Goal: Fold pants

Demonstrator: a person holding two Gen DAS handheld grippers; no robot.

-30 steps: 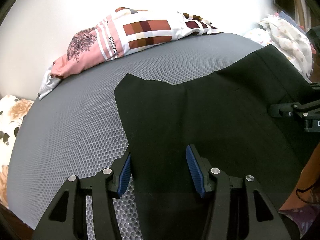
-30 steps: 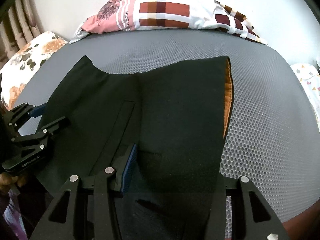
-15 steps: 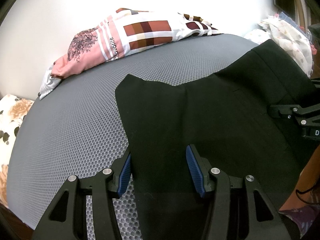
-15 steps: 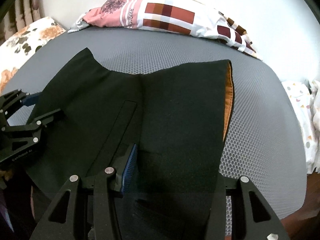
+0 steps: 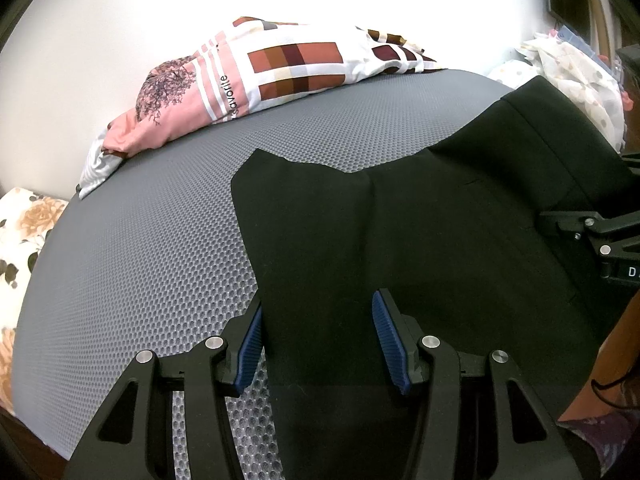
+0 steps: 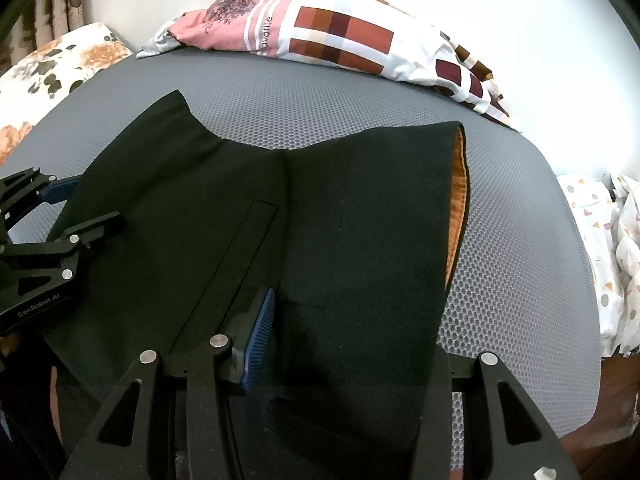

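Black pants laid flat on grey mesh bed, both tools at the near edge.

Left hand-held gripper (image 5: 318, 338), lower centre of its view, stands wide open astride the pants (image 5: 400, 248) edge, nothing clamped. Right hand-held gripper (image 6: 348, 332): one blue pad shows at lower centre, the other lies under cloth; grip cannot be told. The fabric looks soft, limp, fairly thick, likely non-slip on the bed (image 6: 320, 104); best pinched at hem or waistband corners. Orange lining shows at right. Patterned pillow (image 6: 340, 36) lies at the top.

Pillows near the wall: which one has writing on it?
The pink-and-checked pillow; lettering runs beside its white stripes. The floral pillow shows only flowers.
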